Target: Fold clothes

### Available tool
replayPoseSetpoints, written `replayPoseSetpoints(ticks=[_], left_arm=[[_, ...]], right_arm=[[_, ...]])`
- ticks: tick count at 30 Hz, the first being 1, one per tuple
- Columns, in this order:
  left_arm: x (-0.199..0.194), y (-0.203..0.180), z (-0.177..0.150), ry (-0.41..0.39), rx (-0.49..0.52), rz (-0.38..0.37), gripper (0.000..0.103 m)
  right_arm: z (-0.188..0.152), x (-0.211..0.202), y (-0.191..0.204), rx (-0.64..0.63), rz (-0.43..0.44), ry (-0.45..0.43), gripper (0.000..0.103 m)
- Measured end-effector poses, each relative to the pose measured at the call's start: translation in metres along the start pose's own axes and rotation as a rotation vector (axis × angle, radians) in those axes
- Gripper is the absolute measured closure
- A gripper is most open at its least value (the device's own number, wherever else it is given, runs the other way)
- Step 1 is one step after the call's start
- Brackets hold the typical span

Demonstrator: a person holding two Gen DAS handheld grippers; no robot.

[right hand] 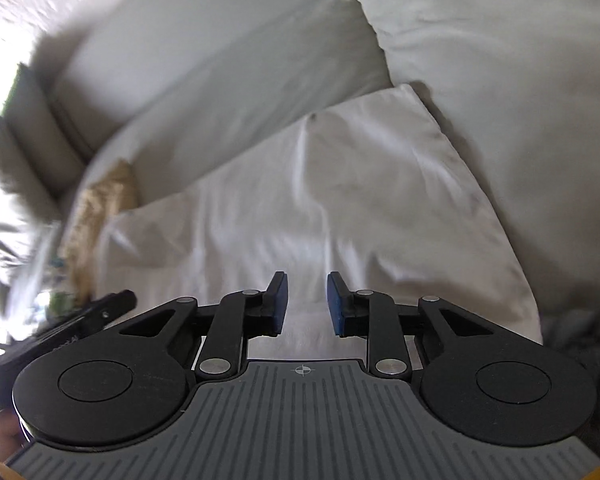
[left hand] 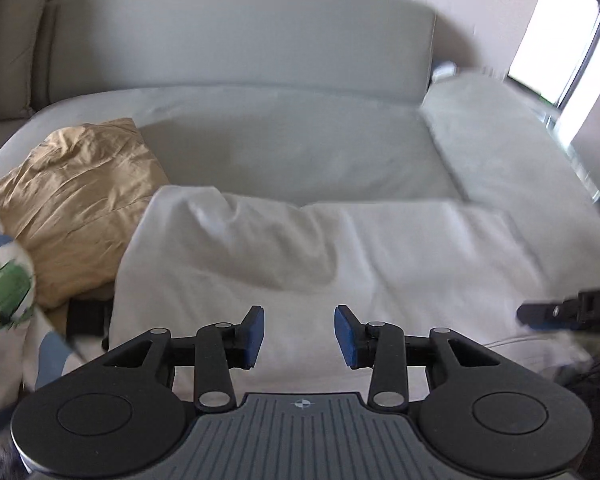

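Both sets of jaws stand apart and empty: left gripper (left hand: 299, 334), right gripper (right hand: 303, 304), each above the white garment (left hand: 340, 256) spread along the sofa's (left hand: 260, 148) front edge. Soft, light and limp, it should pinch best at corners or hems. Crumpled tan clothing (left hand: 80, 200) lies toward the seat's left end.

Daylight pours from a blown-out window (left hand: 556, 36) at two o'clock in the left view. Both views bend at the rims. Motion blur smears the right view's nine o'clock edge; soft shadows crease the white cloth (right hand: 340, 184).
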State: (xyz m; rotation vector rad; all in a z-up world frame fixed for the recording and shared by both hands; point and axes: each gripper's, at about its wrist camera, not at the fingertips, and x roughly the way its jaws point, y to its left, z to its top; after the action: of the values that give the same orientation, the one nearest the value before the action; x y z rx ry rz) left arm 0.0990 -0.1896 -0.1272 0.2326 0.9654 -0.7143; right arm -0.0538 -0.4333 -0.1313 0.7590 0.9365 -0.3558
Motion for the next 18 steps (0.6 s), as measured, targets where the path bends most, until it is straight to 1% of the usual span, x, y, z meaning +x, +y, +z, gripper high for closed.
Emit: replayPoseSetpoints(ticks=[2,3,4,6,9,11,14,16,17,18], left_arm=[[0.015,0.003,0.003,0.095,0.000,-0.016,0.067],[0.020,0.006,0.003,0.138,-0.008,-0.033,0.069],[0.020,0.008,0.003,0.157,-0.004,-0.048,0.069],[0.016,0.010,0.001,0.172,0.017,-0.071,0.069],[0.006,0.013,-0.007,0.197,0.043,-0.101,0.070],[-0.003,0.011,-0.018,0.216,0.089,-0.126,0.070],[-0.025,0.007,-0.038,0.246,0.169,-0.168,0.070],[-0.039,0.006,-0.052,0.280,0.218,-0.203,0.070],[-0.048,0.005,-0.060,0.288,0.246,-0.217,0.070],[-0.056,0.004,-0.067,0.288,0.271,-0.227,0.070]], right_arm=[[0.006,0.015,0.002,0.002,-0.048,0.047,0.073],[0.010,0.024,0.000,0.012,-0.065,0.076,0.073],[0.013,0.031,-0.005,0.034,-0.054,0.113,0.073],[0.016,0.034,-0.009,0.053,-0.020,0.168,0.073],[0.014,0.031,-0.013,0.046,0.026,0.261,0.072],[0.008,0.028,-0.015,0.034,0.065,0.321,0.072],[-0.011,0.022,-0.023,0.019,0.097,0.402,0.072],[-0.019,0.010,-0.021,-0.003,0.094,0.386,0.070],[-0.023,0.004,-0.020,-0.013,0.093,0.377,0.068],[-0.027,-0.002,-0.019,-0.024,0.092,0.368,0.068]])
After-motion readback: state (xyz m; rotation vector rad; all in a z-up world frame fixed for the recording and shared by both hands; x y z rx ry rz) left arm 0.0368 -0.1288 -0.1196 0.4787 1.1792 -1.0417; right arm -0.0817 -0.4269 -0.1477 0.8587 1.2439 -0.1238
